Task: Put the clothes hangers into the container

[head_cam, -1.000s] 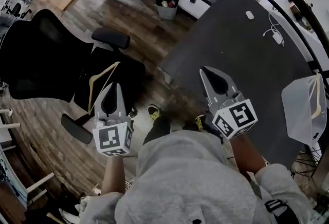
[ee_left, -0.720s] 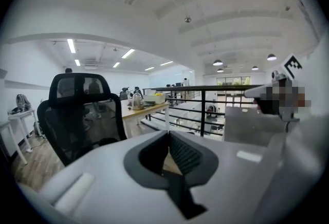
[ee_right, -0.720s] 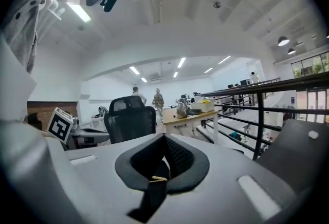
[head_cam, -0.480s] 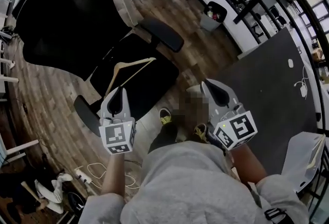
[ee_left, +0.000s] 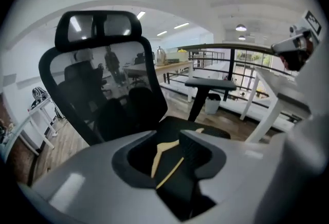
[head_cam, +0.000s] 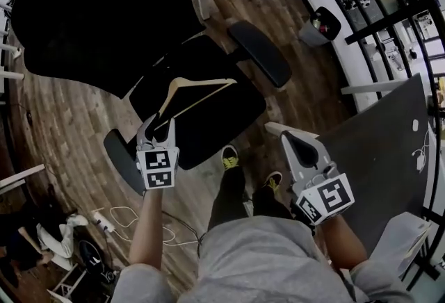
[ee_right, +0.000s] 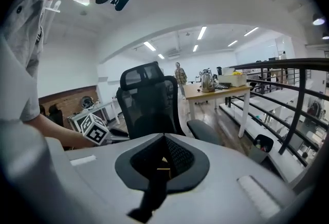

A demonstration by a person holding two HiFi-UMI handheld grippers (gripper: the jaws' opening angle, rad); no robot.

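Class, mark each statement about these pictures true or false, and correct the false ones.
1. A wooden hanger lies on the seat of the black office chair. True.
2. The left gripper is clamped on the hanger. False: its jaws are apart and opening, and the hanger lies on the seat, not pressed by them.
3. The right gripper has its jaws together and holds nothing. True.
4. The bin stands on the chair seat. False: it stands on the floor by the railing.
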